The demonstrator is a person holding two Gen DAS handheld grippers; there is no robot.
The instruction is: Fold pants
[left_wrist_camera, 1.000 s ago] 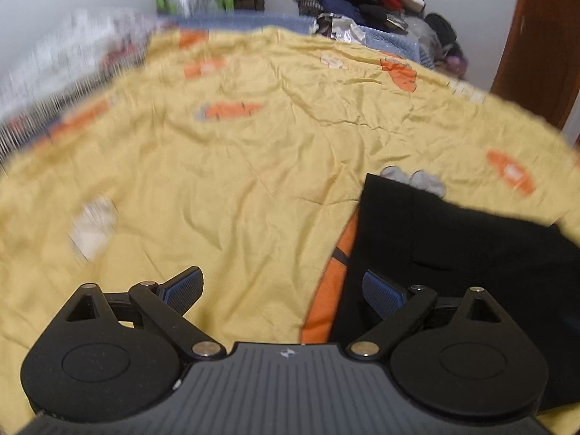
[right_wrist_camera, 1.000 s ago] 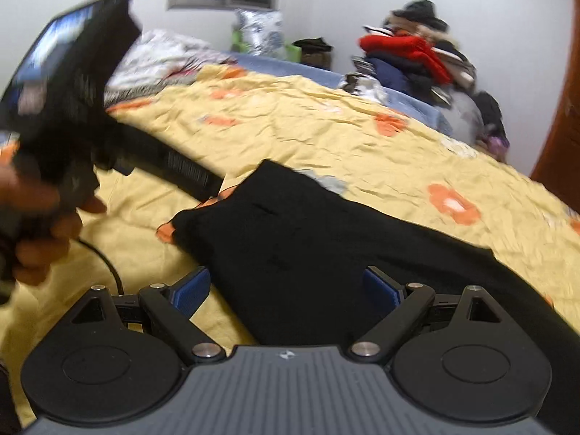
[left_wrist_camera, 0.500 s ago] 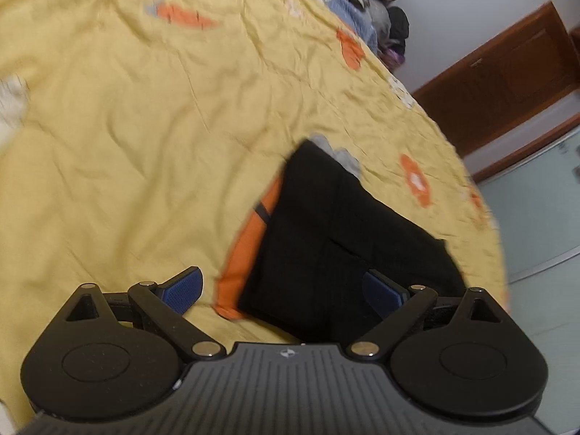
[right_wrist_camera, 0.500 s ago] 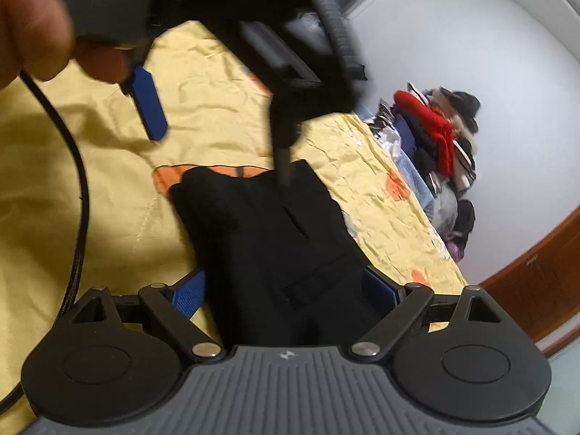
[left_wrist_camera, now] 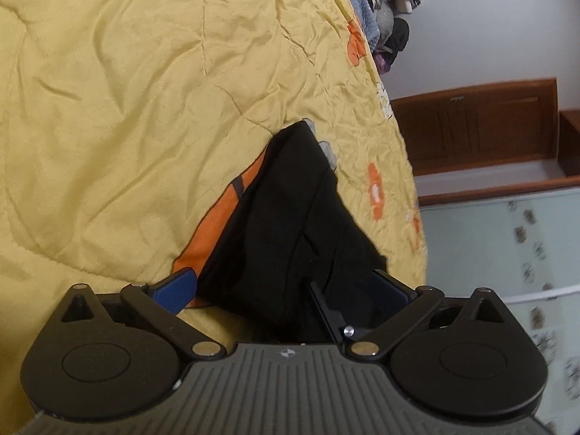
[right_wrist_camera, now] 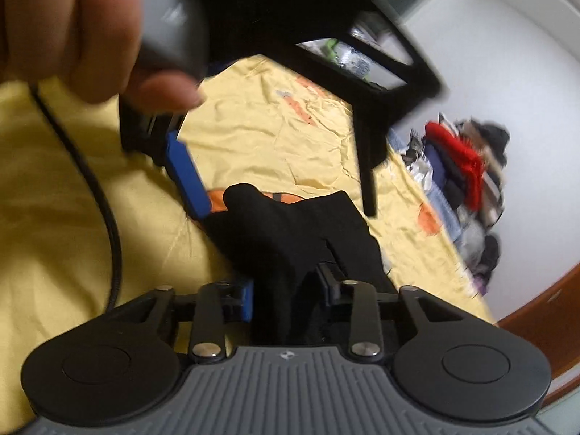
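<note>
Black pants point(left_wrist_camera: 290, 239) are spread on the yellow quilt point(left_wrist_camera: 127, 108), near its edge. The right gripper point(right_wrist_camera: 288, 295) has just been closing, and a bunched fold of the pants is pinched between its pads. The left gripper point(left_wrist_camera: 282, 286) is held wide open, jaws straddling the pants' near corner, nothing gripped.

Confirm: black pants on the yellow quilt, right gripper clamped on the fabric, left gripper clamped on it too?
Not quite. The left gripper is wide open, straddling the black pants without pinching them, as the left wrist view shows. The rest holds: the pants lie on the yellow quilt, and the right gripper has just been closing and is clamped on the fabric.
</note>
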